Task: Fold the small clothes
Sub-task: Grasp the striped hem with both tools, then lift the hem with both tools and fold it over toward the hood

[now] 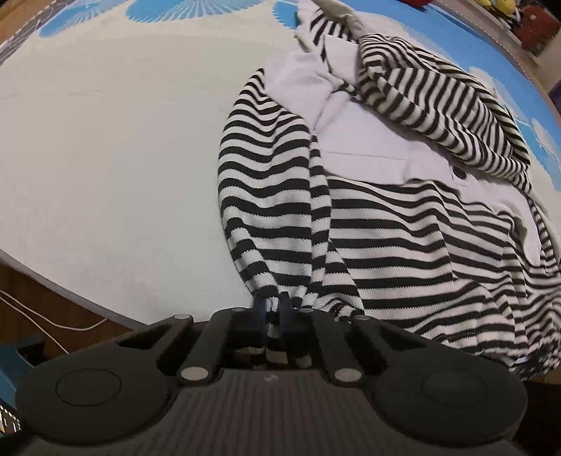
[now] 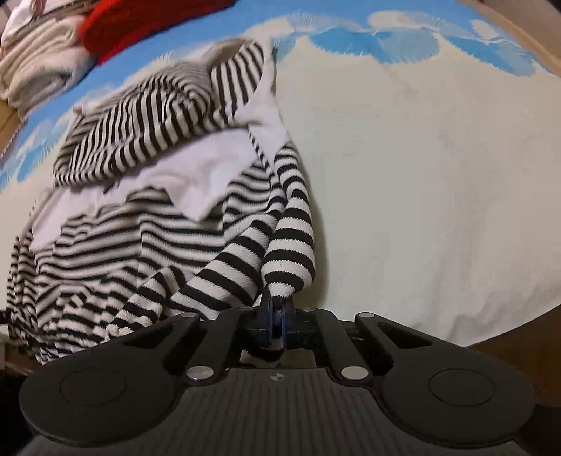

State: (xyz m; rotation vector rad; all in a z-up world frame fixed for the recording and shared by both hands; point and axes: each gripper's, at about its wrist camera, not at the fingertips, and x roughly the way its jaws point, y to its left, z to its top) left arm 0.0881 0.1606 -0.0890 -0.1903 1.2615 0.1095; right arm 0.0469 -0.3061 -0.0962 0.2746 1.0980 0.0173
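Striped top (image 1: 385, 224), black and white with plain white panels and a dark button (image 1: 458, 173), lies spread and rumpled on the pale cloth (image 1: 122, 158) that covers the table, its bulk toward the blue-patterned border of that cloth. Its lower hem hangs over the near edge of the cloth in both wrist views. The left gripper (image 1: 272, 308) has its blue-tipped fingers drawn nearly together on a bunched bit of the top's hem, with striped fabric pinched between them and showing again behind the tips. The right gripper (image 2: 277, 308) is likewise closed tight on the top, clamping the end of a sleeve or a rolled corner that rises from its fingers in a narrow striped tube. Beyond the top, at the far edge of the cloth in the right wrist view, sit a red garment (image 2: 140, 24) and a pile of off-white fabric (image 2: 38, 63). Off the cloth's near edge in the left wrist view, a white cable (image 1: 52, 315) trails across a brown surface.
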